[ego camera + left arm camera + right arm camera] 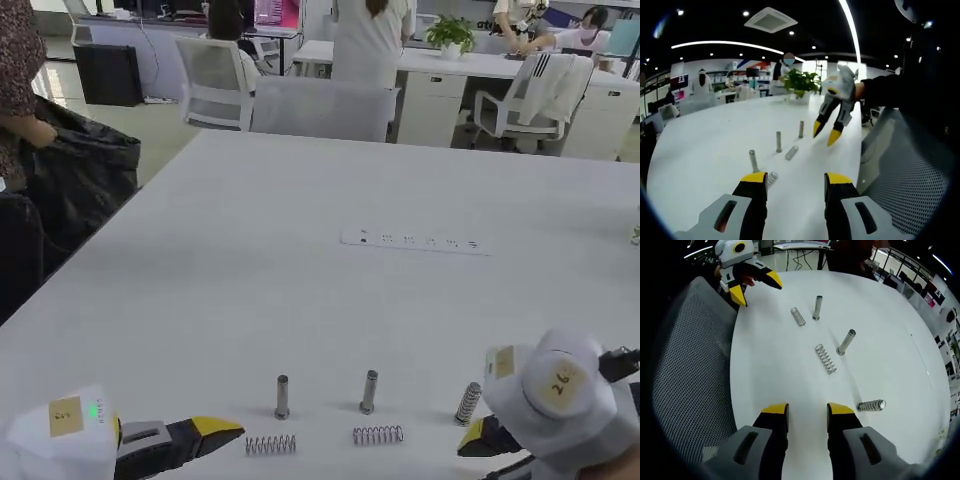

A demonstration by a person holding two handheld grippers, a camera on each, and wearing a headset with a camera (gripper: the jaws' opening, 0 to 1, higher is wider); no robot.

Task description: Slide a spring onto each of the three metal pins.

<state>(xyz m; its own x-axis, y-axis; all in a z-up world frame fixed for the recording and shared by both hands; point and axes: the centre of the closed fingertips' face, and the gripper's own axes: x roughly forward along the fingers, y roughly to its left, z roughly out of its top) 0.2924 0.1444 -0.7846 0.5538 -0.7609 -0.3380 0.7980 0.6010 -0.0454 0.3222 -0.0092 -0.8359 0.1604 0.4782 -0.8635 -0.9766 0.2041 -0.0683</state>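
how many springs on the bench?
3. The first spring lies loose in front of the left pin, the second spring in front of the middle pin; the third spring stands at right, apparently already on a pin. None seem hidden.

Smooth matt white counter (pixel 250 260), dull grey metal pins (pixel 282 396) on it, bright wire springs (pixel 378 434), grey mesh chair back (pixel 695 365)

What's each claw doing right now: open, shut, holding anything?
Left claw: open, holding nothing.
Right claw: open, holding nothing.
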